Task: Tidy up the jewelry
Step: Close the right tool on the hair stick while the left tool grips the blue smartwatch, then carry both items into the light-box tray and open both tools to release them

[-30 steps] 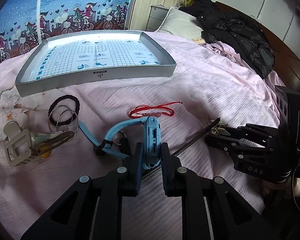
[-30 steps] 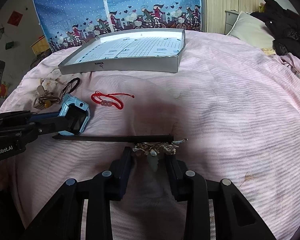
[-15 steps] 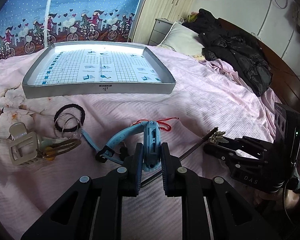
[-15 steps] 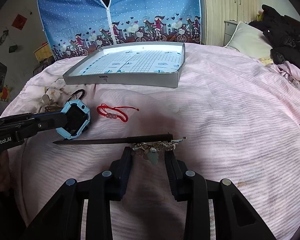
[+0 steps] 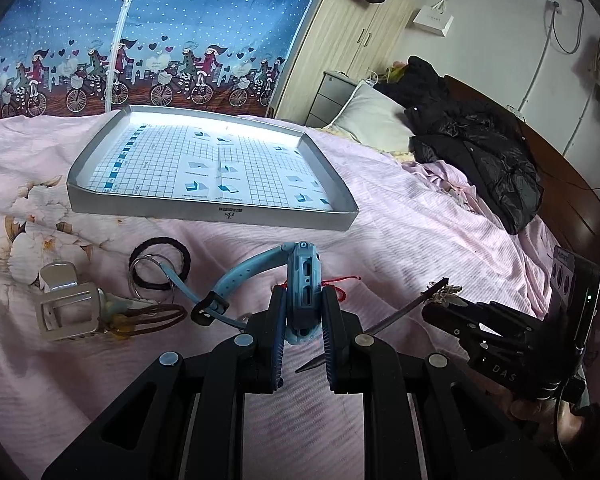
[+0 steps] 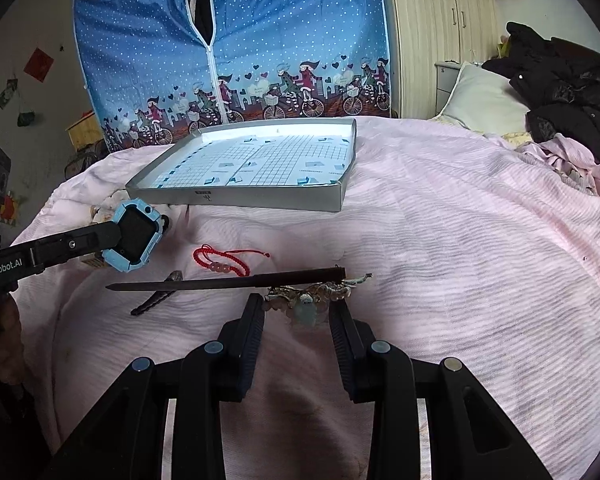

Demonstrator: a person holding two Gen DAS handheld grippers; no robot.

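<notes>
Left wrist: left gripper (image 5: 303,312) level, clamping watch (image 5: 305,280)

Tray (image 5: 204,210) at the far side of the bed (image 6: 460,240); bracelet (image 6: 224,262) nearer, before it. Hair ties (image 5: 160,268) and buckle (image 5: 66,312) left of the watch (image 5: 304,292); hairpin (image 6: 228,282) right.

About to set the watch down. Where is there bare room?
The tray floor is bare throughout. Bare bedspread lies right of the hairpin, up to the black jacket. It is crowded left of the blue watch: hair tie, rings, clips.
</notes>
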